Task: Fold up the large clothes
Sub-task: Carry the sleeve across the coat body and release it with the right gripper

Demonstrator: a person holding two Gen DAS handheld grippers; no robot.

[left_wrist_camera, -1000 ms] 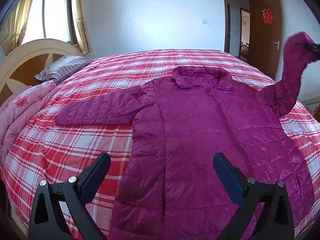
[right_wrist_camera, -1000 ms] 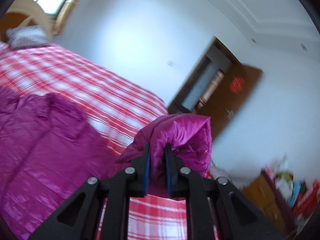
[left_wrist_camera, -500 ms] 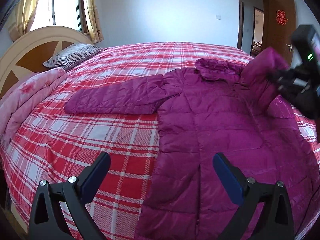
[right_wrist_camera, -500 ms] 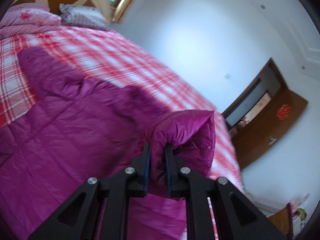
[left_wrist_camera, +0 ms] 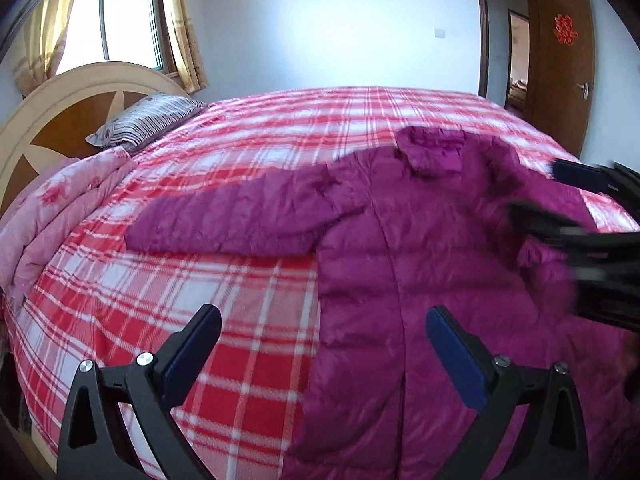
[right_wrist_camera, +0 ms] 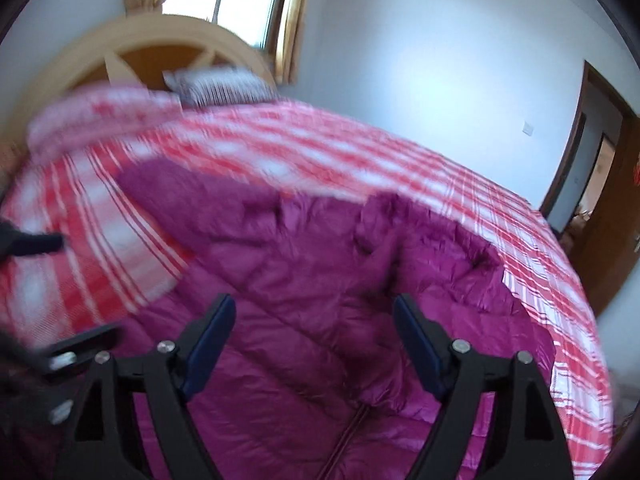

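The purple coat (left_wrist_camera: pixel 420 248) lies flat on the bed (left_wrist_camera: pixel 248 320), its outstretched sleeve (left_wrist_camera: pixel 240 220) pointing toward the headboard, nearer the left gripper (left_wrist_camera: pixel 324 344), whose fingers stand wide and empty, while the right gripper (right_wrist_camera: pixel 314 344) is opening, gripping nothing.

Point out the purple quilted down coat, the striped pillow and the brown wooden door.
Purple quilted down coat (left_wrist_camera: pixel 400 248): left wrist view, on its chest panel.
Striped pillow (left_wrist_camera: pixel 148 120): left wrist view, on its top face.
Brown wooden door (left_wrist_camera: pixel 564 68): left wrist view, on its panel.
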